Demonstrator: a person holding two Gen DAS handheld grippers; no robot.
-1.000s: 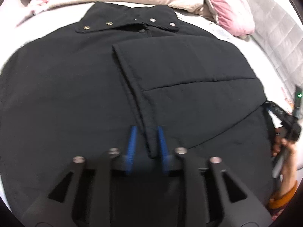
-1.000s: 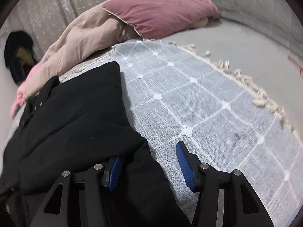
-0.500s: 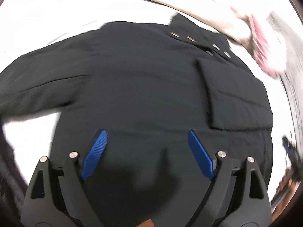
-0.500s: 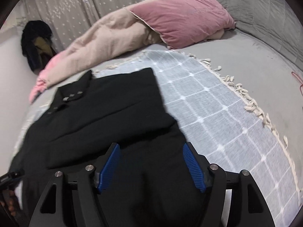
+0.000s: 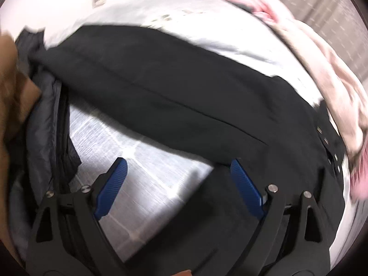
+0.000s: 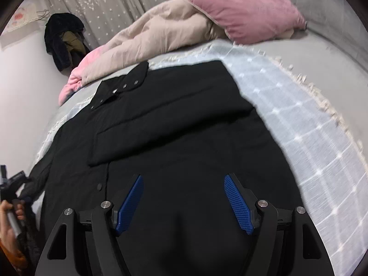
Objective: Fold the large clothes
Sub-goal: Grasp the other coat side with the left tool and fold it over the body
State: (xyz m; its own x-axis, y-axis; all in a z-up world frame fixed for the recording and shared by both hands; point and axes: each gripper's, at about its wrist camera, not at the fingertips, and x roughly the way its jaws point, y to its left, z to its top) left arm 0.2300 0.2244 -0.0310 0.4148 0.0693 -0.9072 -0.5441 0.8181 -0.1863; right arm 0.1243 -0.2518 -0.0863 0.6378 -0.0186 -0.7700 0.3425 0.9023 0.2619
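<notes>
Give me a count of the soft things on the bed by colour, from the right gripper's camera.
Black: 1, the jacket
Pink: 1, the pillow
Beige with a pink edge: 1, the comforter
Pale blue-white checked: 1, the throw blanket
Total: 4

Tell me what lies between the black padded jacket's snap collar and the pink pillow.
In the right wrist view, a bunched beige quilt lies between the black padded jacket's snap collar and the pink pillow.
</notes>
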